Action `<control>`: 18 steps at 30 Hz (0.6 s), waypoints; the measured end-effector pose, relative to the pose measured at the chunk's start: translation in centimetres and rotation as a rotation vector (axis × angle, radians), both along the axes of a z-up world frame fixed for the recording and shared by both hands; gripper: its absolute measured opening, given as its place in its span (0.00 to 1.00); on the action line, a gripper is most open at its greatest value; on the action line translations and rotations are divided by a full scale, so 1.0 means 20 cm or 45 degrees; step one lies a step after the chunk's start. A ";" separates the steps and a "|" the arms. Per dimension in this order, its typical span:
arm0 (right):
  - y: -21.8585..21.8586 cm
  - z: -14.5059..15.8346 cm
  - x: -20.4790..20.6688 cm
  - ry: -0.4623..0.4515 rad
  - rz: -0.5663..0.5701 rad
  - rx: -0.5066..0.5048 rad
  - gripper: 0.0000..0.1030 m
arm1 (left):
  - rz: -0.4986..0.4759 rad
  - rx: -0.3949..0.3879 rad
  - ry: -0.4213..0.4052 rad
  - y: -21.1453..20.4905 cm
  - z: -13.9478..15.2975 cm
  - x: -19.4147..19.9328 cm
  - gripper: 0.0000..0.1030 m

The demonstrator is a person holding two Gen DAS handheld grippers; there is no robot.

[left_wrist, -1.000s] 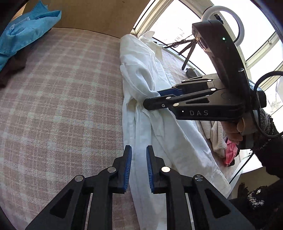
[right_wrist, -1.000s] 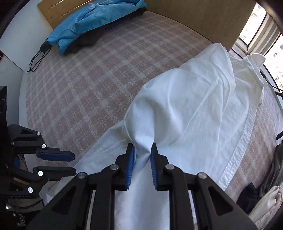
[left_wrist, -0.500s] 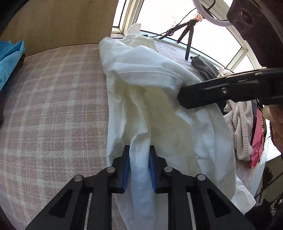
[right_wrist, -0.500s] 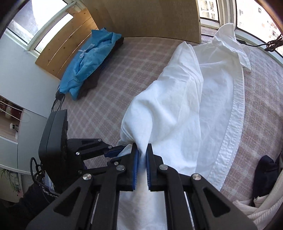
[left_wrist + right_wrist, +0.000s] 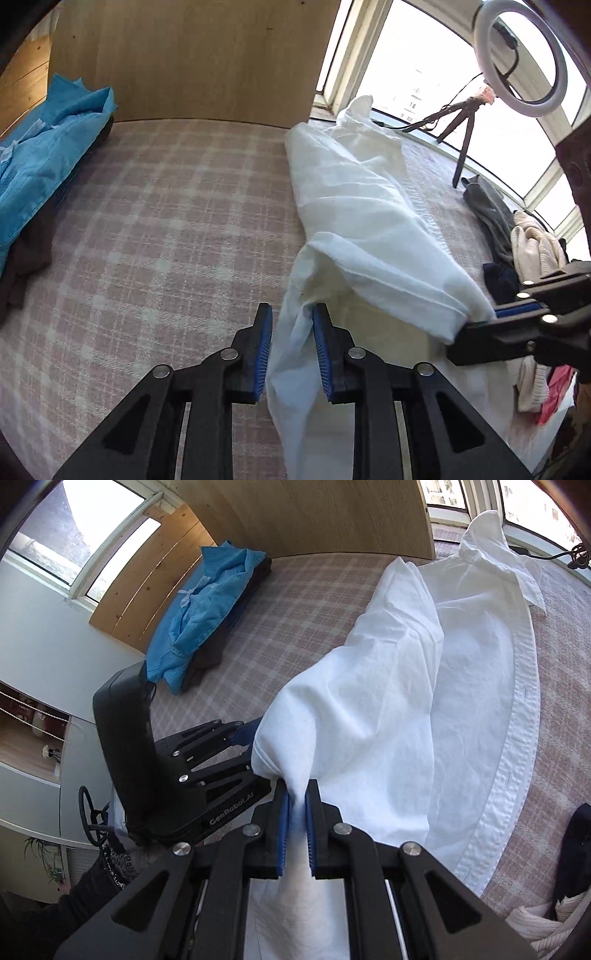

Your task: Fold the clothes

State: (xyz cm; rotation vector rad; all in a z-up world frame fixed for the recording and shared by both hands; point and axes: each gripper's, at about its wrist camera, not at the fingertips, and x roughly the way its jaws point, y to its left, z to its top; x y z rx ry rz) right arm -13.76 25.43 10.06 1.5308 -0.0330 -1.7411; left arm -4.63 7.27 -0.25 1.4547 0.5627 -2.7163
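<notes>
Shirt point(image 5: 461, 686) lies lengthwise on the plaid bed point(image 5: 166, 221), collar toward the window. My right gripper point(image 5: 295, 805) pinches a fold of it, lifted and drawn over the body. My left gripper point(image 5: 291, 332) has cloth between its pads; pads look slightly apart, so I cannot tell if it grips. Judgement: one lengthwise fold underway, not laid flat; cross folds remain. Blue garment point(image 5: 40, 158) sits folded near the headboard.
</notes>
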 end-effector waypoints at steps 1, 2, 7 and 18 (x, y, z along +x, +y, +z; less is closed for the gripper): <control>-0.01 -0.01 0.01 -0.032 0.037 0.014 0.15 | 0.046 0.026 -0.024 -0.07 -0.03 0.00 0.18; -0.02 0.00 0.04 -0.052 0.089 0.011 0.16 | 0.093 0.052 -0.048 -0.13 -0.06 0.00 0.19; 0.17 0.22 0.01 0.103 0.113 -0.193 0.42 | 0.160 0.015 0.020 -0.27 0.12 0.16 0.15; -0.09 -0.11 -0.56 0.139 -0.071 -0.013 0.25 | -0.201 -0.048 -0.066 0.13 0.05 -0.19 0.07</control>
